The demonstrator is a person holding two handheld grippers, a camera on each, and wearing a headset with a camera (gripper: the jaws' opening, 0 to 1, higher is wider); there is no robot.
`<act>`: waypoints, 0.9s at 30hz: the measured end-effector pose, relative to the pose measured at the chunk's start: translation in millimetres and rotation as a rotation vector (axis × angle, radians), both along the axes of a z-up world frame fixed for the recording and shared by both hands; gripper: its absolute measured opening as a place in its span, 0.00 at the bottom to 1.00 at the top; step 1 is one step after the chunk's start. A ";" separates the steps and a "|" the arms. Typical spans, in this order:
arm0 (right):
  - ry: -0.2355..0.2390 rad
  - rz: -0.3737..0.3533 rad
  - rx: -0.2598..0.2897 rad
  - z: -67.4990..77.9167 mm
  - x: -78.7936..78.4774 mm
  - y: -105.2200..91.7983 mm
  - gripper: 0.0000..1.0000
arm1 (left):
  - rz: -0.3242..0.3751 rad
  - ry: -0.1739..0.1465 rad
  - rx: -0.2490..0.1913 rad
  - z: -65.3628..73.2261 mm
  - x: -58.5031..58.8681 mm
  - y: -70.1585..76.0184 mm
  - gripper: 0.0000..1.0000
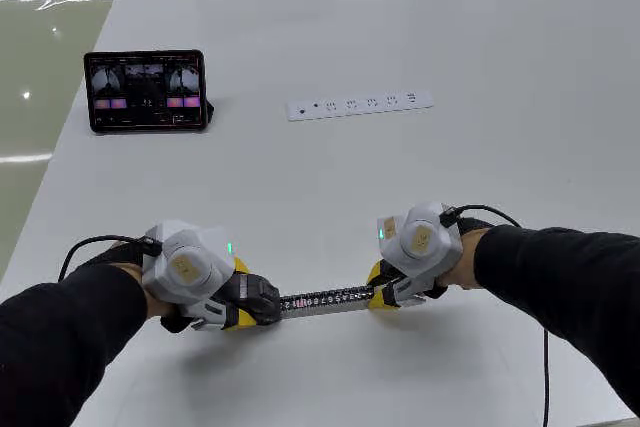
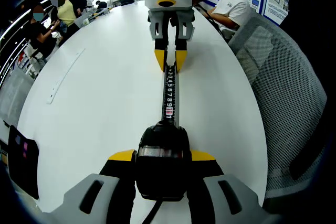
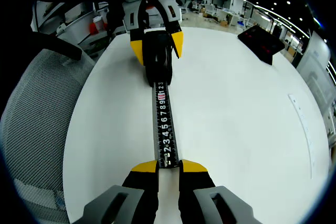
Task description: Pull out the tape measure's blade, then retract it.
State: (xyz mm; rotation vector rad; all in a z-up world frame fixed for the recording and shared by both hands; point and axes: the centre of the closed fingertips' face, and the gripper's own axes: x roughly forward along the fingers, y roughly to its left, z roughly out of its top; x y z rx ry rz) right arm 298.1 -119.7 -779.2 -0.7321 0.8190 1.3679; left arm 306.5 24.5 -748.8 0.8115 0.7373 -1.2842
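The black tape measure case (image 1: 256,297) (image 2: 164,157) (image 3: 157,59) rests low over the white table, with my left gripper (image 1: 232,305) (image 2: 164,157) shut on it. Its black blade (image 1: 325,299) (image 2: 169,95) (image 3: 164,127), printed with white numbers, stretches a short way out to the right. My right gripper (image 1: 383,292) (image 3: 168,167) is shut on the blade's free end. In the left gripper view the right gripper (image 2: 168,59) faces me at the far end of the blade; in the right gripper view the left gripper (image 3: 156,43) holds the case.
A white power strip (image 1: 360,104) lies mid-table, and a black tablet (image 1: 146,90) stands propped at the back left. A grey mesh chair (image 2: 286,77) (image 3: 37,129) sits by the table's near edge. People sit at the far end of the table in the left gripper view.
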 end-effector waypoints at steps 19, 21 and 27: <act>-0.004 -0.005 -0.007 -0.1 0.6 -8.4 0.10 | 0.002 -0.003 0.003 0.1 0.3 -0.1 0.33; -0.005 -0.005 -0.008 -0.1 0.7 -9.2 0.10 | 0.002 -0.003 0.003 0.0 0.4 0.0 0.33; -0.005 -0.007 -0.009 -0.1 1.2 -11.5 0.10 | 0.004 -0.003 0.002 -0.3 0.6 0.2 0.33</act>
